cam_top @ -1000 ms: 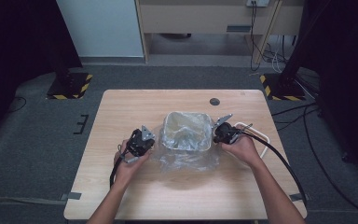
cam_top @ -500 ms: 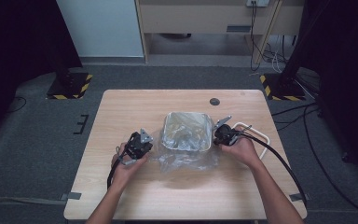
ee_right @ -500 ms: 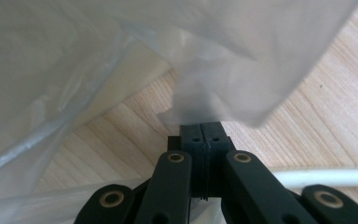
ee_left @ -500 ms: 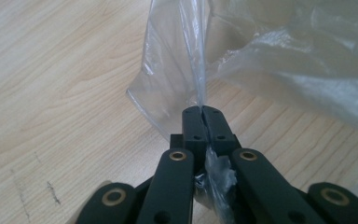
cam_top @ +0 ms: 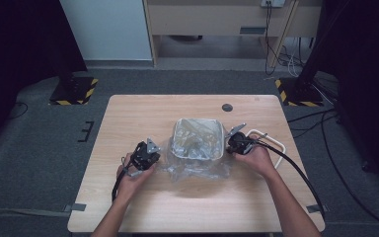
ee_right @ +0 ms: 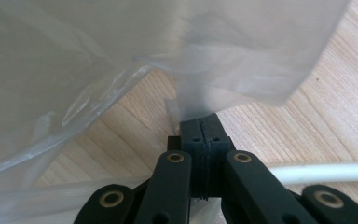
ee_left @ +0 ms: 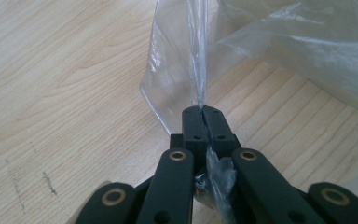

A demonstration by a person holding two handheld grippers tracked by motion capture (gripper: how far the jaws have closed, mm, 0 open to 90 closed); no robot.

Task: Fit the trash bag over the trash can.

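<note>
A clear plastic bag (cam_top: 197,165) drapes around a square container (cam_top: 198,139) in the middle of the wooden table (cam_top: 128,118). My left gripper (cam_top: 157,152) is at the bag's left side. In the left gripper view the left gripper (ee_left: 202,110) is shut on a thin fold of the bag (ee_left: 182,70), and film bunches behind the pads. My right gripper (cam_top: 230,143) is against the container's right side. In the right gripper view the right gripper (ee_right: 200,122) is shut on the bag's edge (ee_right: 121,46), which rises from the closed pads.
A white looped tube (cam_top: 271,140) lies on the table just right of the right hand, and it runs past the jaws as a white bar (ee_right: 326,171). A small dark round plug (cam_top: 227,107) sits near the table's far edge. Black cables trail from both grippers.
The left gripper has drifted slightly toward the near-left with the bag's edge in it. The right gripper has stayed in place.
</note>
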